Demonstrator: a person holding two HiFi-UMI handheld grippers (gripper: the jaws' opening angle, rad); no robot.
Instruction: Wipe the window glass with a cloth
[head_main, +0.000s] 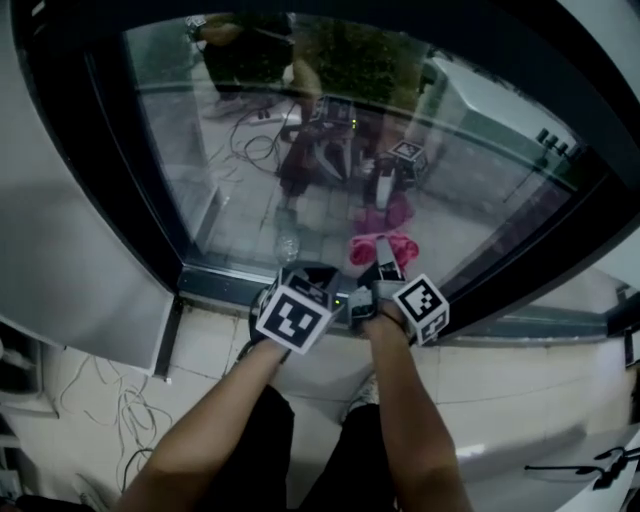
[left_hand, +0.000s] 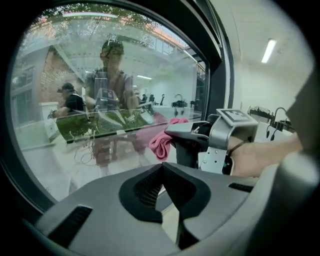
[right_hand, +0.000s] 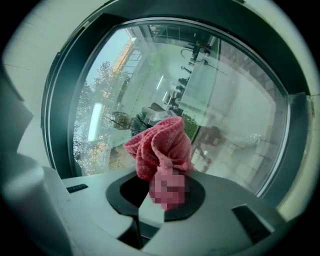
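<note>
Step in hand, by my judgement: the wipe is at its start or at the bottom of a stroke. The cloth (head_main: 372, 248) sits low on the window glass (head_main: 330, 130), just above the bottom edge and a little right of the middle of that edge. It meets its own pink reflection there, but I cannot confirm that it actually touches the pane.

My right gripper (head_main: 386, 268) has its jaws closed on the bunched cloth, with the loose folds standing out past the tips toward the glass. My left gripper (left_hand: 161, 167) is pressed together with nothing between the jaws. It idles just beside the right one, over the lower window frame (head_main: 225, 285).

Next move, as I judge it: press the cloth flat to the pane and sweep it up and across. Most of the glass lies above and to both sides, and the grip must hold firm so the folds do not slip out.

Count:
- cloth: one, the second pink shape being a reflection
- pane in view: one
- grippers: two
</note>
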